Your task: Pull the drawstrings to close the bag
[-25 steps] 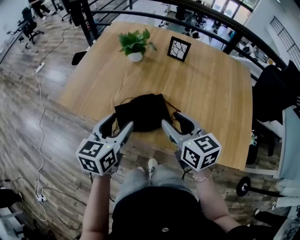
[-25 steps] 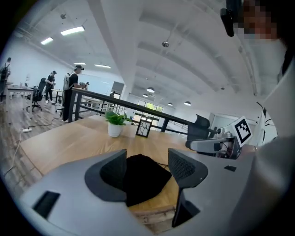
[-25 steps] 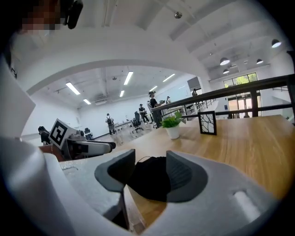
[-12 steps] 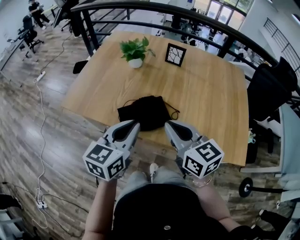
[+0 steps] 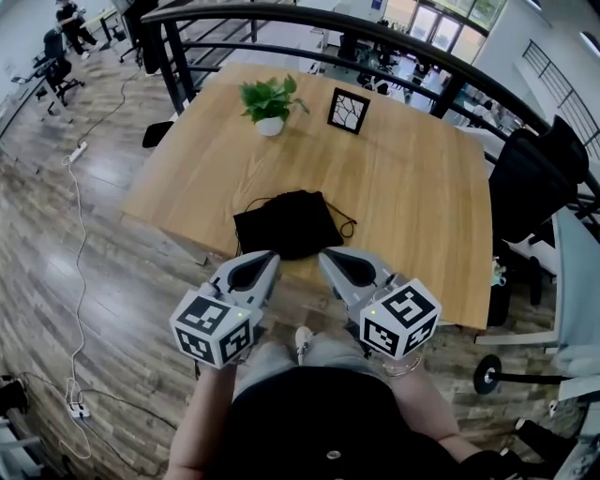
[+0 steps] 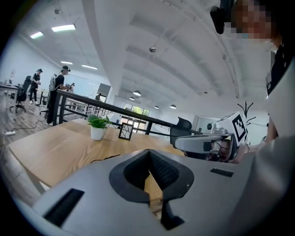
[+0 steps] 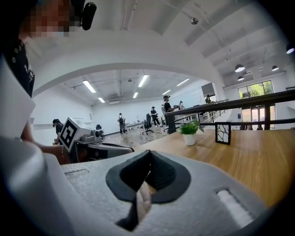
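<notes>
A black drawstring bag [image 5: 286, 225] lies flat on the wooden table [image 5: 412, 187], close to its near edge. Thin black cords trail from its right side [image 5: 347, 223] and its far left corner [image 5: 255, 201]. My left gripper [image 5: 271, 256] hovers just short of the bag's near edge. Its jaws have just been closing and now meet with nothing between them [image 6: 149, 152]. To its right, my right gripper [image 5: 325, 257] is level with it, also shut and empty [image 7: 148, 153]. Neither gripper touches the bag or a cord.
A potted plant [image 5: 269, 101] and a small framed picture [image 5: 348, 110] stand at the table's far side. A dark railing [image 5: 281, 19] runs behind the table. A black chair [image 5: 534, 183] stands at the right. A white cable [image 5: 80, 216] lies on the floor.
Both grippers have drawn back from the bag's near corners toward the person and risen a little. Their jaws stood open a second ago and are now closed, empty.
</notes>
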{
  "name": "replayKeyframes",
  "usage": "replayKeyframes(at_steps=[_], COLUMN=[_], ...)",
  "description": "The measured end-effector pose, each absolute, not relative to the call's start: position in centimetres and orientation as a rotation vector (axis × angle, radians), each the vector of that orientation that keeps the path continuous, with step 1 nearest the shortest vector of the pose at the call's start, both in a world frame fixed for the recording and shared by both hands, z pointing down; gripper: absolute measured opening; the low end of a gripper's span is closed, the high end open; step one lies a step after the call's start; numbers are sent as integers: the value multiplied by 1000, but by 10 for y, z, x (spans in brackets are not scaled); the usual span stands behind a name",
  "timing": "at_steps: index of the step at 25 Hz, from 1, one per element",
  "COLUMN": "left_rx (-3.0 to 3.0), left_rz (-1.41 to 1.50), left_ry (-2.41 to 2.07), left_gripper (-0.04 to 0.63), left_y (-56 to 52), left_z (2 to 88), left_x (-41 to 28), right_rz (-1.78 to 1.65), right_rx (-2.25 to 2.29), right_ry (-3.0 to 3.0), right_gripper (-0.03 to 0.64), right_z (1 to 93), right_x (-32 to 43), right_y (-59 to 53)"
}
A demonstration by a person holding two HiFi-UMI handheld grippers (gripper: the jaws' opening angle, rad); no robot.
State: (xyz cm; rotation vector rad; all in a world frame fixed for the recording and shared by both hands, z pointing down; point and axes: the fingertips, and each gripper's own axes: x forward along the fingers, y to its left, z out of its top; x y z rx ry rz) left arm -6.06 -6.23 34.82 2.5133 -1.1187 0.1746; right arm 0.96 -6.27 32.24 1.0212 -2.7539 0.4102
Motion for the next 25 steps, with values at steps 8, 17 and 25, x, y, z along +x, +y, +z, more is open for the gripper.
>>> replayKeyframes(at_steps=[8, 17, 25], left_rx=[2487, 2458, 2428], left_rz=[134, 141, 157], left_ry=[-1116, -1094, -1090], left_gripper=[14, 14, 14], left_y=[-63, -61, -63], left_z=[350, 359, 370], left_x=[-61, -52, -46], right_rz=[407, 402, 442], right_rx=[1015, 978, 1006], right_ry=[-2744, -2758, -2737], right_gripper=[-3, -3, -3], right_z=[328, 329, 342], right_x=[12, 17, 26], right_y=[-61, -61, -66])
